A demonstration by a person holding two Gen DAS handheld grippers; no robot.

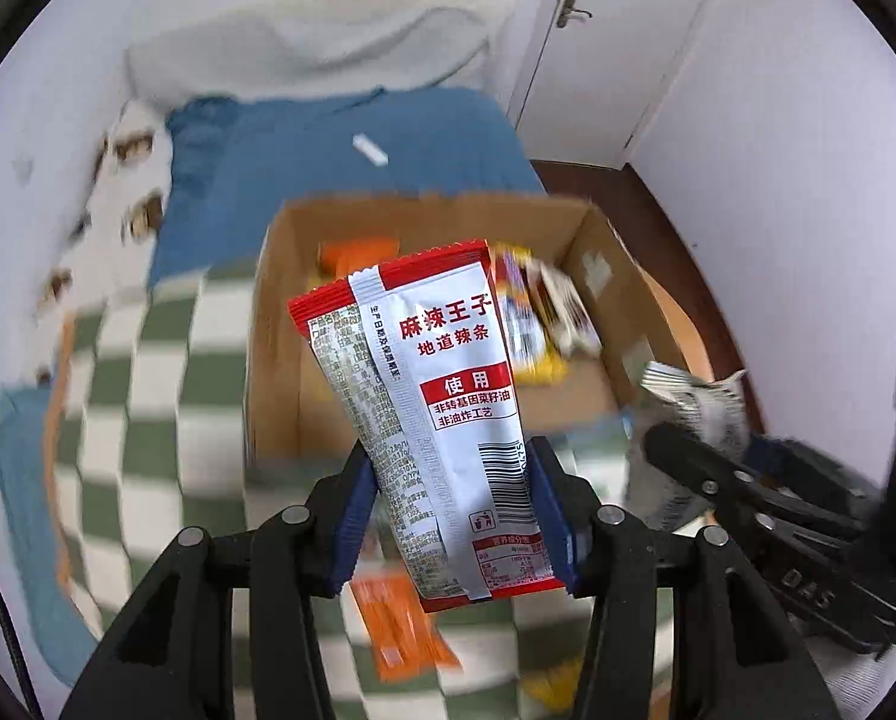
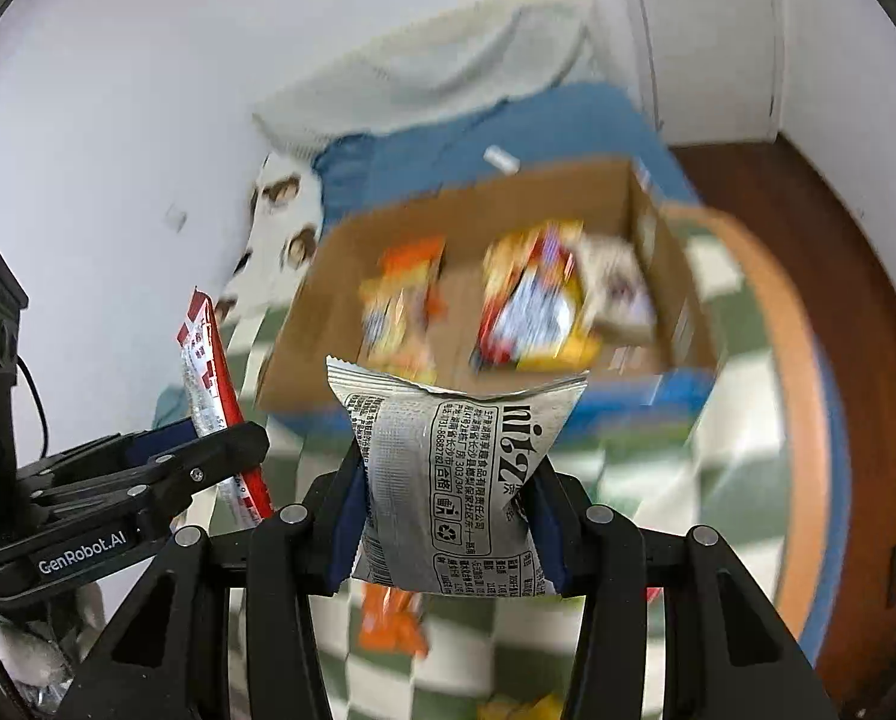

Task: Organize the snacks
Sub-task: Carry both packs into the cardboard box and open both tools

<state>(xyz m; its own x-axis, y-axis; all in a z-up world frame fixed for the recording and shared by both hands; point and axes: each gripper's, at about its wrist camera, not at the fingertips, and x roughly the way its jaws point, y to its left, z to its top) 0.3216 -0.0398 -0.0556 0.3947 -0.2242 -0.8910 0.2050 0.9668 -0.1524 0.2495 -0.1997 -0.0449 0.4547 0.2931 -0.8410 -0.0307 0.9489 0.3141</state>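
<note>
My left gripper (image 1: 451,474) is shut on a red and white snack packet (image 1: 435,396), held upright above the checkered blanket. My right gripper (image 2: 448,480) is shut on a grey printed snack pouch (image 2: 454,456), also lifted off the bed. Ahead of both stands an open cardboard box (image 1: 273,324) (image 2: 303,324) with several snack packs inside, orange, yellow and brown. In the left wrist view the right gripper (image 1: 682,420) shows at the right with the grey pouch (image 1: 694,402). In the right wrist view the left gripper (image 2: 231,444) shows at the left with the red packet (image 2: 207,372).
A green and white checkered blanket (image 1: 135,420) covers the bed, with a blue sheet (image 1: 339,150) behind the box. An orange snack pack (image 1: 399,630) (image 2: 387,618) and a yellow one (image 1: 556,684) lie on the blanket below the grippers. White walls and a door (image 1: 598,48) stand beyond.
</note>
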